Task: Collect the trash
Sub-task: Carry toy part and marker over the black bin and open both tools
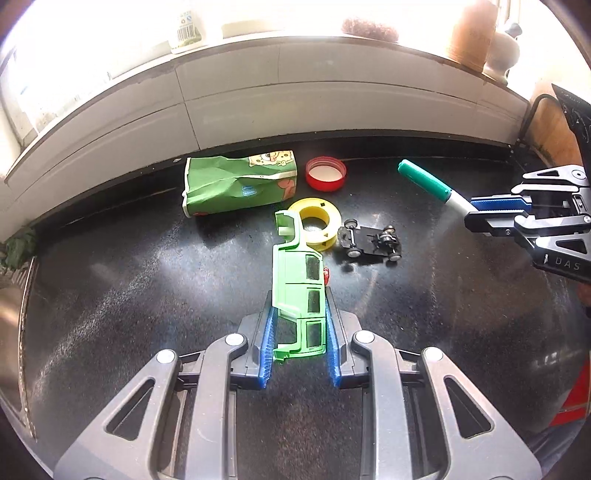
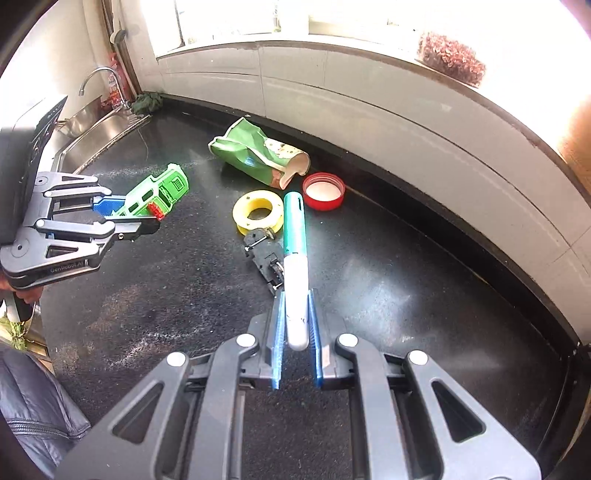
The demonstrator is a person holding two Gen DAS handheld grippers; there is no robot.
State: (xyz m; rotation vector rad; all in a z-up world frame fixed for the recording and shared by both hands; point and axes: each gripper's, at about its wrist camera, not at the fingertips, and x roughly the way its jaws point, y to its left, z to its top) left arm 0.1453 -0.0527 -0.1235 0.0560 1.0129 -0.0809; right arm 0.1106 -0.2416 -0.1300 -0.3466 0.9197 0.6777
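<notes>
Only right wrist view shows sink [image 2: 99,134] beyond black counter [image 2: 388,288].

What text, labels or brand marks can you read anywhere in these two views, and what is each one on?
"DAS": on the right gripper body, cut off by the frame edge.
"GenRobot.AI": on the left gripper body, faint.
Crushed green carton: small blue label and cartoon print, too small to read.
Container on the windowsill: barcode and symbol, washed out, unreadable.
Red bottle by the tap: lettering too blurred to read.
</notes>
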